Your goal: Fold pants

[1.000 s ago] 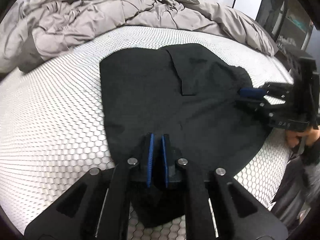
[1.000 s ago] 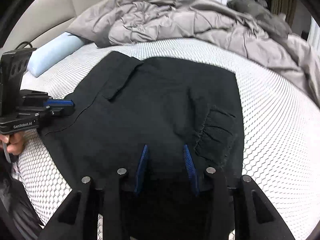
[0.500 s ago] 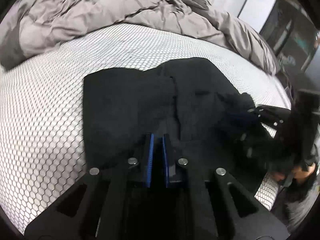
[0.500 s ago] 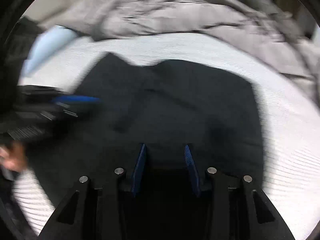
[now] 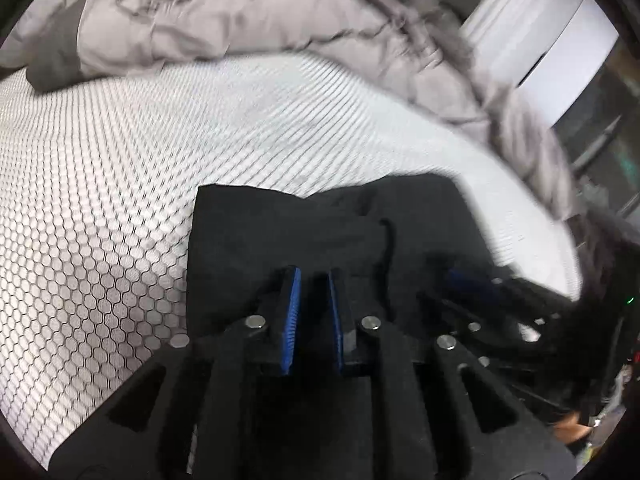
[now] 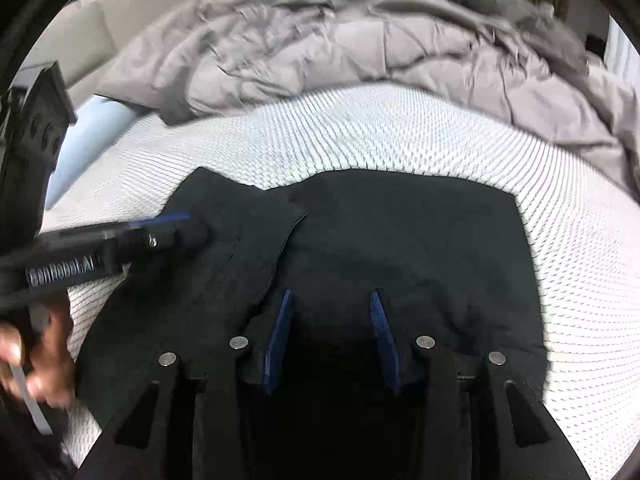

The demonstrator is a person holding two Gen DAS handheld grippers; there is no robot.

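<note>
Fingers: left gripper (image 5: pixel 314 312) nearly pressed together, whether pinching cloth can't tell; right gripper (image 6: pixel 330 338) half spread over dark cloth, grip unclear. Black pants (image 6: pixel 400 248) lie near on the white mattress (image 6: pixel 400 140), gray comforter (image 6: pixel 360 52) far. Step: likely carrying the near edge over. Next: lay it flat, edges matched.

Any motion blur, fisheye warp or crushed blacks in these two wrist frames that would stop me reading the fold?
Left wrist view: duvet and right gripper smeared by motion, mattress hexagons sharper at left. Right wrist view: milder blur, left gripper streaked. Both: strong fisheye bending, black pants underexposed, so only one fold edge reads.
</note>
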